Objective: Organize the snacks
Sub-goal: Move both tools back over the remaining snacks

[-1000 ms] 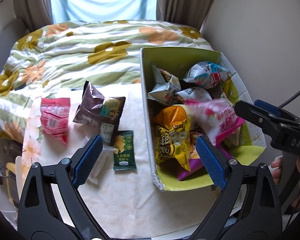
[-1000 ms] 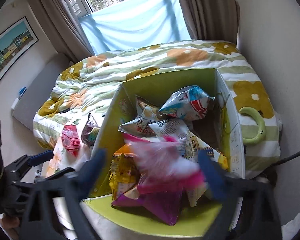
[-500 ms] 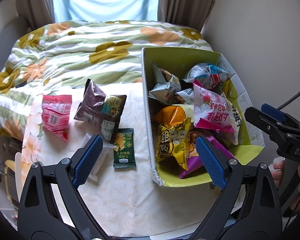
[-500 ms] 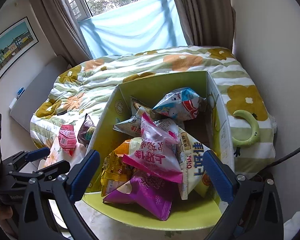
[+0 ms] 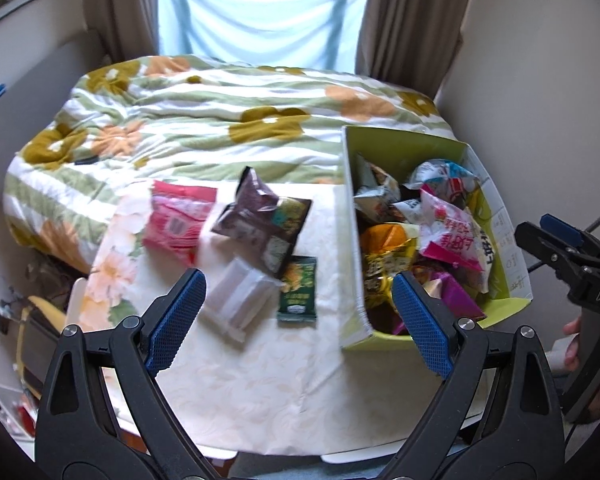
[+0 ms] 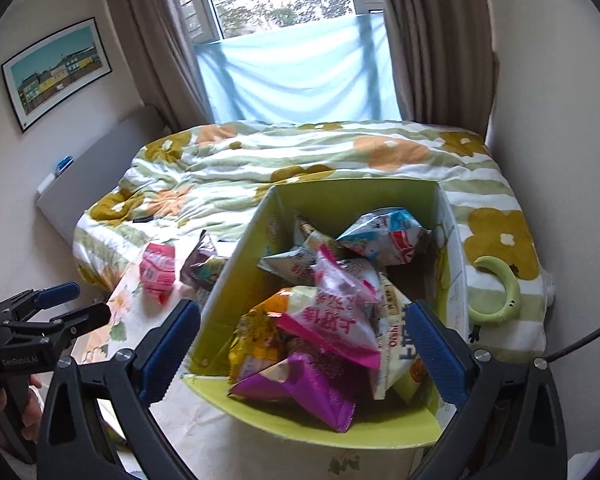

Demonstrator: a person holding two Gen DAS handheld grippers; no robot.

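On the cloth-covered table, leftmost, the red packet is lying near the far left edge, with the dark brown bag just beside it, the clear wrapped pack nearer the camera, and the small green sachet closest to the box wall. Left gripper is hovering released above these four loose snacks, nothing between its blue pads; the clear pack is sitting just ahead of its left fingertip, long axis running diagonally toward the sachet. Judgement: left hand is the nearer one to every loose item. Bare cloth in front of the packets is giving open room for approach; the upright wall of the green box is bounding the right side, so a carry will likely have to clear that rim. Farther right, right gripper is hanging spread and empty over the box, pink bag resting on top of the pile inside
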